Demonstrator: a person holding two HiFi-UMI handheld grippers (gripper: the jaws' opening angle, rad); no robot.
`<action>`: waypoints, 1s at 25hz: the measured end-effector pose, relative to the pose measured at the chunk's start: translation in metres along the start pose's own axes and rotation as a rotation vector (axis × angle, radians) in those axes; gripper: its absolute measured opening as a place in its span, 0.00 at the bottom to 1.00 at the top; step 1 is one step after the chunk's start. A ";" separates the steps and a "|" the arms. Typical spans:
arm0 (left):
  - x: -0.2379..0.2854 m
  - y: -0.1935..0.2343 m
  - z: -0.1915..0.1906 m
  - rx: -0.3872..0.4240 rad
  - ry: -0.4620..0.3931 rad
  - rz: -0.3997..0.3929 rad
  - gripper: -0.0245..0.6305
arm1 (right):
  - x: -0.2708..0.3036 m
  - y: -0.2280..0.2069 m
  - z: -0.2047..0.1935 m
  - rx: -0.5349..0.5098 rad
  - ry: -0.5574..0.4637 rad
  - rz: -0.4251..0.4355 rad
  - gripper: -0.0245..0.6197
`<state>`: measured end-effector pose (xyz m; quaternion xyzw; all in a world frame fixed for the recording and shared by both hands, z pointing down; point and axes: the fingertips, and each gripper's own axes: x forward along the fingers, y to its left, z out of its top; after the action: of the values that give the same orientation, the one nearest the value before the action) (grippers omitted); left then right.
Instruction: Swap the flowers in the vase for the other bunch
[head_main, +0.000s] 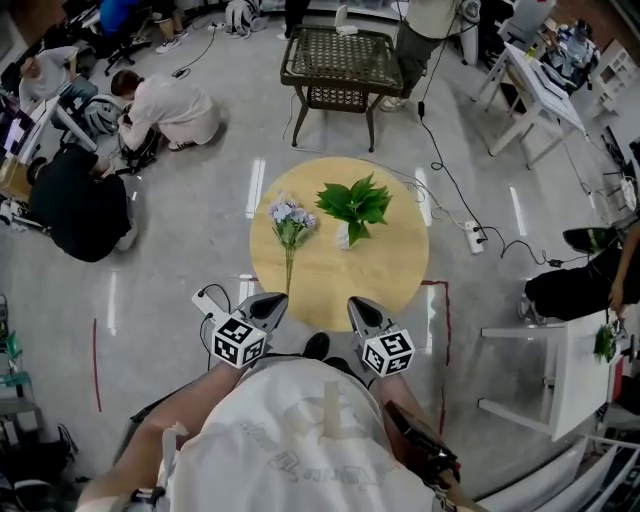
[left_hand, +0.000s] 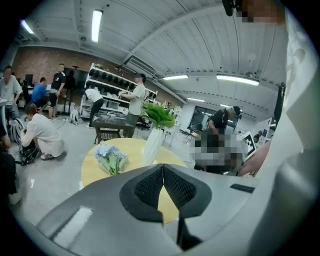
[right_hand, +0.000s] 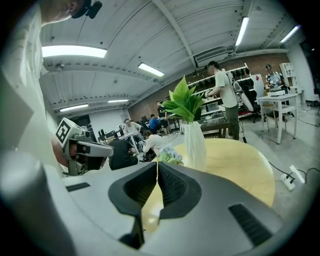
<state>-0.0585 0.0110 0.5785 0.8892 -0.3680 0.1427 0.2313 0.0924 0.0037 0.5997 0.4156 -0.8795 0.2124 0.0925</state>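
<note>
On the round wooden table stands a white vase holding a green leafy bunch. A bunch of pale blue flowers lies flat to its left, stem toward me. My left gripper is shut and empty at the table's near edge, below the blue bunch. My right gripper is shut and empty too, at the near edge below the vase. The left gripper view shows the blue flowers and the vase beyond its shut jaws. The right gripper view shows the vase with the green bunch.
A dark wicker side table stands beyond the round table. People crouch on the floor at far left. A power strip and cables lie right of the table. White tables stand at right.
</note>
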 end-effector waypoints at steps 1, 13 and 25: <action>0.004 -0.001 0.003 0.002 0.000 -0.001 0.05 | -0.001 -0.004 0.002 -0.002 -0.001 0.000 0.05; 0.028 -0.003 0.021 0.028 0.014 -0.033 0.05 | -0.011 -0.035 0.010 0.007 -0.011 -0.060 0.05; 0.039 0.028 0.039 0.031 0.012 -0.096 0.05 | 0.009 -0.036 0.030 0.003 -0.024 -0.142 0.05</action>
<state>-0.0487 -0.0497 0.5710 0.9085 -0.3211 0.1421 0.2264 0.1151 -0.0365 0.5870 0.4795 -0.8486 0.2018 0.0963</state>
